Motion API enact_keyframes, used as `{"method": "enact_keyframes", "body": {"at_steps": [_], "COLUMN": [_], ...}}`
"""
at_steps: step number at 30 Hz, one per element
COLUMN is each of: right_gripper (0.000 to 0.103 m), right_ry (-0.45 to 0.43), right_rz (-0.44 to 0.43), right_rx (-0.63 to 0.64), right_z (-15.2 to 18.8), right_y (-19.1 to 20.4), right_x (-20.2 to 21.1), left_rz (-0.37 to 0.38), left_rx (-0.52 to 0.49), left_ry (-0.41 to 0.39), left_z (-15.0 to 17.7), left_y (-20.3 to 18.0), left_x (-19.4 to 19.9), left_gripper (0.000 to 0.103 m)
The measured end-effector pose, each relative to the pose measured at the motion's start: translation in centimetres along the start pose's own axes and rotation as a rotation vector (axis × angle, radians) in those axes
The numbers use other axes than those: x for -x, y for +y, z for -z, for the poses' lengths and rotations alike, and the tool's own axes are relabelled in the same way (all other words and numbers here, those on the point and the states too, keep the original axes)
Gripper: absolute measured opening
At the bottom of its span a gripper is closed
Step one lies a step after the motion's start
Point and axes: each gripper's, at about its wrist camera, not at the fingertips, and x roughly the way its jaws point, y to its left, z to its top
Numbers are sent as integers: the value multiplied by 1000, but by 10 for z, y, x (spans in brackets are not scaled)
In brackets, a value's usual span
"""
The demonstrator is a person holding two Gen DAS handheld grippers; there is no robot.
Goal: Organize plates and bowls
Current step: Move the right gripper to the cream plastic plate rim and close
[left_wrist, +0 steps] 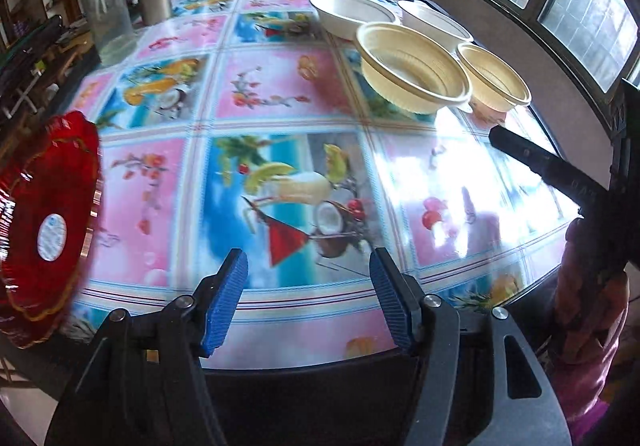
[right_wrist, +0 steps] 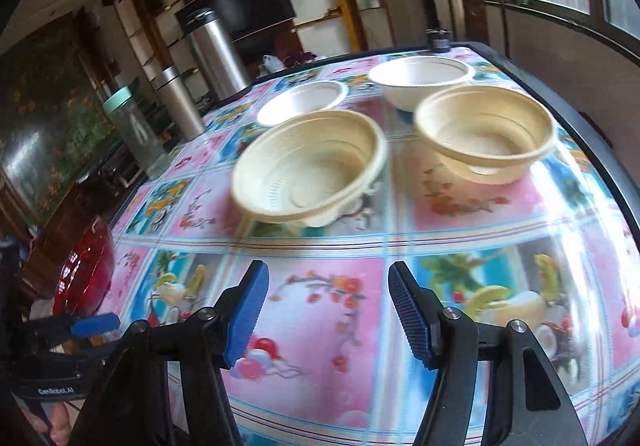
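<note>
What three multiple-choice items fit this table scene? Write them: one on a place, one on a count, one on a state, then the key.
1. Where is the red scalloped plastic plate?
A. At the table's left edge
B. Stacked in a bowl
C. Beside the window

2. How many bowls stand on the fruit-print tablecloth?
A. Two
B. Four
C. Six

3. How are both grippers?
A. Shut on bowls
B. Shut on the plate
C. Open, holding nothing

Key:
1 A: the plate sits far left, away from the bowls.
2 B: two ribbed cream plastic bowls in front, two smooth white bowls behind.
3 C: the left gripper and the right gripper show only tablecloth between their blue pads.
</note>
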Motion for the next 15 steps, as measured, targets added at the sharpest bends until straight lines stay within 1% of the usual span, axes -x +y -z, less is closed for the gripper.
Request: {"method": "enact_keyframes", "body": {"at_steps": [4, 10, 12, 15], "right_gripper": [65, 65, 67, 67], "right_ry": [2, 18, 43, 79], "right_rz": [0, -47, -76, -133], "right_rx": [-83, -197, -225, -264], "right_z": [-7, -29, -39, -52], "right_y": [-26, -47, -49, -50], "right_x": [6, 3, -5, -18], "left_rz": [50, 55, 75, 106], "left_rx": [14, -13, -9, 6], "left_ry": [27, 2, 11, 39], "left_z": [-7, -35, -48, -70], "left_y": [-11, -28, -33, -36], "left_x": [-12, -5, -6, -13], "left_gripper": [63, 63, 63, 63]}}
